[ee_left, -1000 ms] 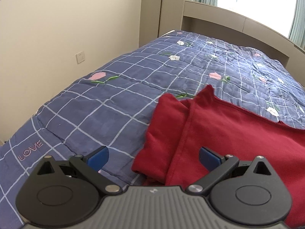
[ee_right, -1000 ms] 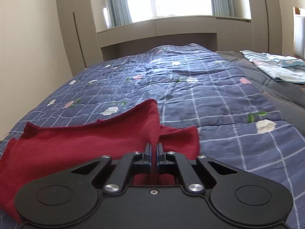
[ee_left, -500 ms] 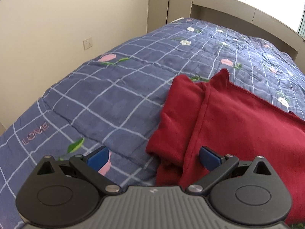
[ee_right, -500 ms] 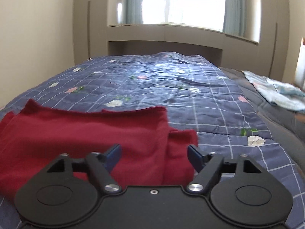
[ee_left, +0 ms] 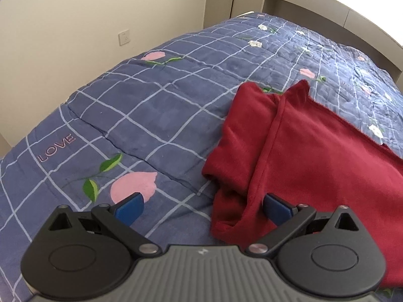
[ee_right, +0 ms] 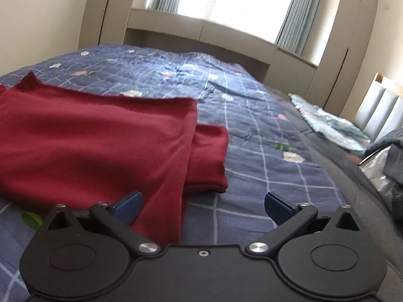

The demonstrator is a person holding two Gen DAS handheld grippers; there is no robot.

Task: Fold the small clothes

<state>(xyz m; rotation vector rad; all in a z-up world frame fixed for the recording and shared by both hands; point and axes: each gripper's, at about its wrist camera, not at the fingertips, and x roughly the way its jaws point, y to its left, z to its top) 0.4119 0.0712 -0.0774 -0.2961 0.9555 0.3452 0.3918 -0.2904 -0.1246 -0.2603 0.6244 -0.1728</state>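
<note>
A dark red garment [ee_left: 314, 156] lies folded over itself on the blue checked quilt [ee_left: 156, 115]. A folded sleeve part sticks out at its left side. My left gripper [ee_left: 202, 210] is open and empty, just in front of the garment's near left corner. In the right wrist view the garment [ee_right: 95, 141] lies at the left, with a folded part sticking out at its right side. My right gripper [ee_right: 202, 207] is open and empty above the garment's near right edge.
The quilt [ee_right: 252, 136] covers a bed along a cream wall [ee_left: 75, 25]. A light blue cloth [ee_right: 330, 125] and a grey blanket [ee_right: 365, 201] lie at the right. A headboard and window stand at the far end.
My right gripper was shut on the red garment's edge, then opened and let it drop flat. Both grippers have drawn back and up from the garment.
</note>
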